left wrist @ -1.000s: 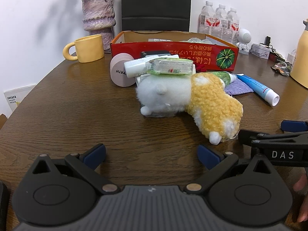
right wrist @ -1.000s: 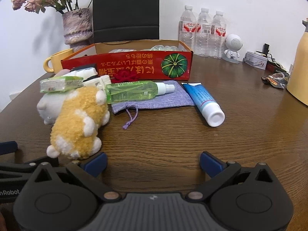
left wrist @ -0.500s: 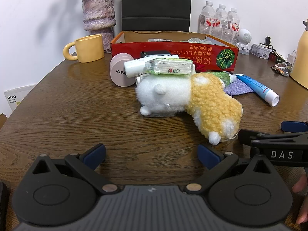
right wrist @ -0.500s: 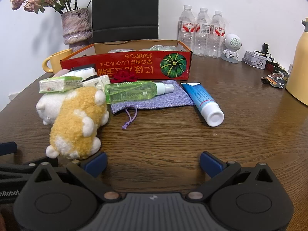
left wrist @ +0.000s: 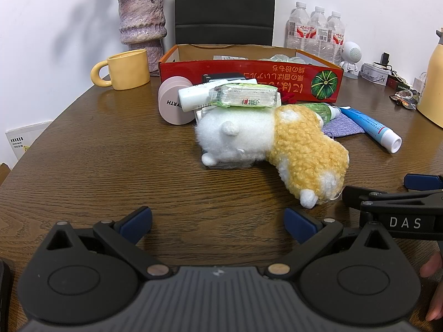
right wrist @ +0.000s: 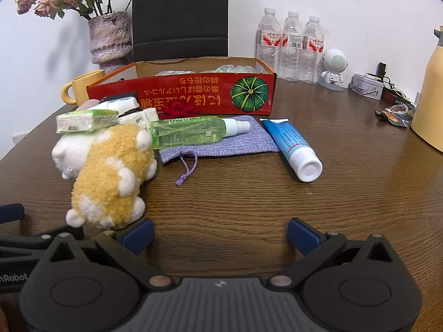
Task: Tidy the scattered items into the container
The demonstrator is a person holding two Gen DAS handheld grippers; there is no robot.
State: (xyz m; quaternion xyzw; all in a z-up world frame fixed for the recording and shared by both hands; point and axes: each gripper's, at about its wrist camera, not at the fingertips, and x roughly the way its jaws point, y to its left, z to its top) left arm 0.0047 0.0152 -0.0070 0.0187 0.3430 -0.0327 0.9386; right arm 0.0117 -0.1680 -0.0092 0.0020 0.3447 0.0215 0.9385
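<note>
Both grippers low near edge of table, empty: left gripper & right gripper w/ fingers spread wide. Fluffy yellow-white plush toy lies just beyond right gripper's left finger; red cardboard box w/ pumpkin print far centre. Best approach imo: straddle plush mid-body, squeeze firmly, lift clear over box wall w/o knocking green tissue pack resting on it.
</note>
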